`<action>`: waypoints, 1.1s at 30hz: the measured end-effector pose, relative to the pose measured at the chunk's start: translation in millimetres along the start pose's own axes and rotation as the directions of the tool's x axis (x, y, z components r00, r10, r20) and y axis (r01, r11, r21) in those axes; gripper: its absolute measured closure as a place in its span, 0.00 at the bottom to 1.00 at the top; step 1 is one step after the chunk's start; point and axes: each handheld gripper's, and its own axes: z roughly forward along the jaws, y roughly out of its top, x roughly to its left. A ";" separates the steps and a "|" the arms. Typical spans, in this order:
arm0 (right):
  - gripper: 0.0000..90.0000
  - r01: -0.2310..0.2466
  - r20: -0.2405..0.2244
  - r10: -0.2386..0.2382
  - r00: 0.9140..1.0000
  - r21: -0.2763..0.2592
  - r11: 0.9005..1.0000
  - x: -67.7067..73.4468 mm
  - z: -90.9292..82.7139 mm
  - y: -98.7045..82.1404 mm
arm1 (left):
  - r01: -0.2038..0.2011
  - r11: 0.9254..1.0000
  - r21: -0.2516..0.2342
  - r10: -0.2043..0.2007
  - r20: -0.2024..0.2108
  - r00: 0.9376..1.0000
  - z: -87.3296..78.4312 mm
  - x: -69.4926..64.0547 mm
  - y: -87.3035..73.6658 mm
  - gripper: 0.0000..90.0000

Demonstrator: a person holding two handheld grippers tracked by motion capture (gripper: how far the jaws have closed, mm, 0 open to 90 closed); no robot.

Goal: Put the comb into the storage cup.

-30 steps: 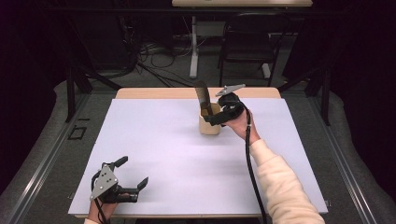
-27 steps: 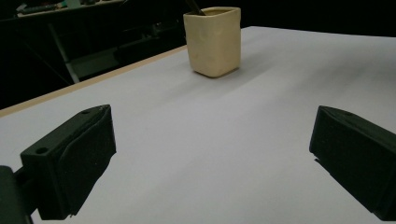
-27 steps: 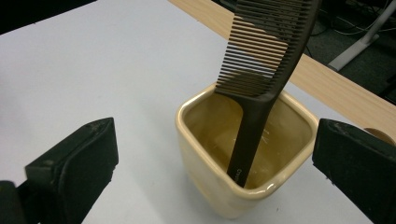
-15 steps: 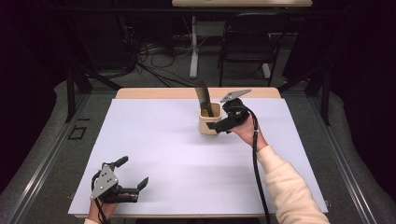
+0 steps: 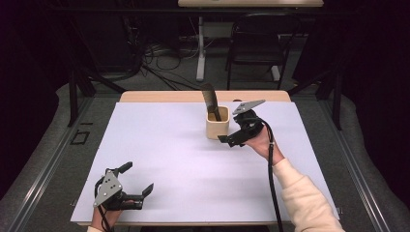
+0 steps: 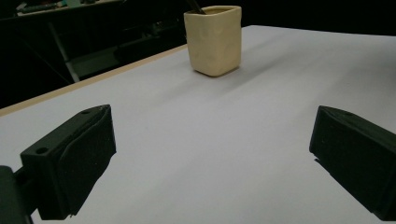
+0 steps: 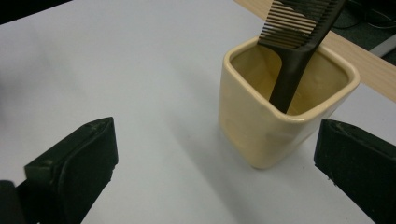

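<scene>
A black comb stands handle-down in a cream square cup toward the far middle of the white counter, its toothed end leaning out over the cup's rim. Judging from how things lie, the placing looks done: the comb rests inside the cup with nothing holding it, and what is left seems to be only drawing the hand clear. The right tool sits just beside the cup on its right, jaws spread apart and empty, not touching cup or comb. The left tool lies near the front left corner of the counter, well apart from the cup, its jaws likewise wide and holding nothing. The high view gives the layout: both tools, the sleeve of the right arm, and where the cup stands on the sheet. The right gripper view adds what the high view is too distant to show: the comb's fine teeth, its handle resting against the inner wall, and the cup's glazed, slightly uneven rim, with the cup lying between the open jaws but nearer the right-hand one. The left gripper view shows the cup far off across bare counter, with just a sliver of the comb above its rim.
</scene>
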 end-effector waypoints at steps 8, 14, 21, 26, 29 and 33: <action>0.00 -0.001 -0.001 0.001 1.000 0.012 1.000 3.6 -9.7 -14.0 | 0.000 1.000 0.001 0.000 0.000 1.000 0.0 0.0 0.0 0.00; 0.00 0.002 -0.006 -0.002 1.000 0.015 1.000 9.0 -17.0 -24.5 | 0.000 1.000 0.000 0.000 0.000 1.000 0.0 0.0 -0.1 0.00; 0.00 -0.003 -0.011 0.003 1.000 0.025 1.000 14.4 -23.2 -38.3 | 0.000 1.000 0.001 0.000 0.000 1.000 0.0 -0.1 -0.1 0.00; 0.00 -0.005 -0.015 0.006 1.000 0.029 1.000 19.3 -26.0 -47.4 | 0.001 1.000 0.002 -0.001 0.000 1.000 0.2 -0.1 -0.1 0.00; 0.00 -0.006 -0.020 0.007 1.000 0.035 0.999 22.4 -27.4 -53.9 | 0.000 1.000 0.001 0.000 -0.001 1.000 -0.1 0.1 -0.1 0.00; 0.00 -0.005 -0.021 0.006 1.000 0.043 0.999 27.5 -29.9 -62.9 | 0.000 1.000 0.001 0.000 0.000 1.000 0.0 -0.1 -0.1 0.00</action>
